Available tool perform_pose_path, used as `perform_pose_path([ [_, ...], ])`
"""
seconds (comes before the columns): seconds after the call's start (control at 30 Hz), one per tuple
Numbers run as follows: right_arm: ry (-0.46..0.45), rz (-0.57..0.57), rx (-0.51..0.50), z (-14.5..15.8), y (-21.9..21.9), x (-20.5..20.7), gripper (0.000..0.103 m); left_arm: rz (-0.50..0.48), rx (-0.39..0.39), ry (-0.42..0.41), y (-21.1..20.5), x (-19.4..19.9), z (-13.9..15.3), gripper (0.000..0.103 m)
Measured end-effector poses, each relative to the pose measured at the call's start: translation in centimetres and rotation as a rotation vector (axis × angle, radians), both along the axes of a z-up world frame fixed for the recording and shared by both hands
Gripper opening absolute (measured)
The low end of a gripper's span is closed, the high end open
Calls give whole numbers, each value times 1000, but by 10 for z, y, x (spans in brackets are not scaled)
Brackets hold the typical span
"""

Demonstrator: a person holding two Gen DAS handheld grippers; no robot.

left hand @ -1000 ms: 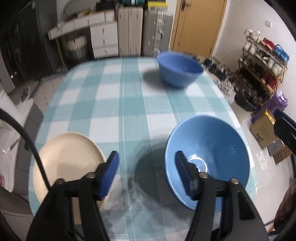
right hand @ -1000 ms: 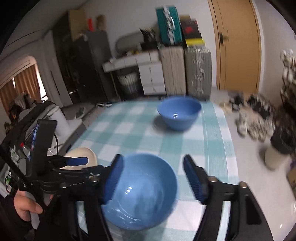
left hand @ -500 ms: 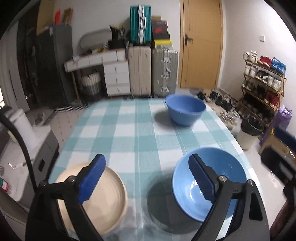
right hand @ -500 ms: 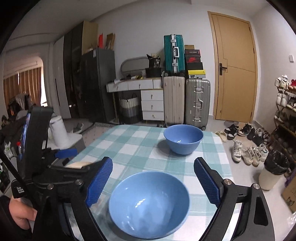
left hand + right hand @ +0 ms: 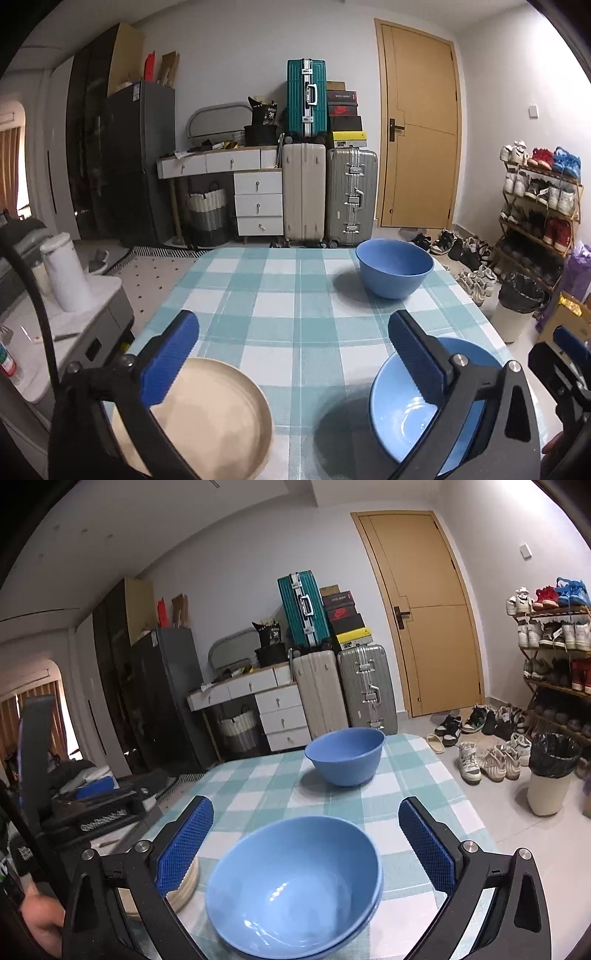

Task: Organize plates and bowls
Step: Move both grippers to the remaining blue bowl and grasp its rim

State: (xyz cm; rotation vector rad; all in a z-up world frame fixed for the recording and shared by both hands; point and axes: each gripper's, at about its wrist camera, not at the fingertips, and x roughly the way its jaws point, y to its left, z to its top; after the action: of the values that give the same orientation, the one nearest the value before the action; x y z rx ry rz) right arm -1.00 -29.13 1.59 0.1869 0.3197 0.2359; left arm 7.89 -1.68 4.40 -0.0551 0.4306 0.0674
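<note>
Near bowl [image 5: 293, 882] by the table's [image 5: 295, 317] front edge, free between wide-apart right fingers [image 5: 184, 845]; left fingers [image 5: 170, 356] likewise apart.

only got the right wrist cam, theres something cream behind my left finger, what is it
Observer: A cream plate, empty, flat on the checked cloth, apart from the near blue bowl.
Operator: is the left gripper holding it
Observer: No. The left gripper is open, its jaws have just been opening, with nothing between them.
Operator: anything off the table's left side
Observer: A white cylindrical container stands on a low cabinet there.
</note>
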Motion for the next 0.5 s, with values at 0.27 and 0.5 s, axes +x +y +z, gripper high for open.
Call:
perform_pose_path([
  [0.27, -27, 35, -43, 0, 12, -7, 102, -11, -31, -30, 4, -6, 0, 103],
  [0.5, -65, 84, -182, -3, 41, -17, 102, -26, 7, -35, -5, -11, -1, 103],
])
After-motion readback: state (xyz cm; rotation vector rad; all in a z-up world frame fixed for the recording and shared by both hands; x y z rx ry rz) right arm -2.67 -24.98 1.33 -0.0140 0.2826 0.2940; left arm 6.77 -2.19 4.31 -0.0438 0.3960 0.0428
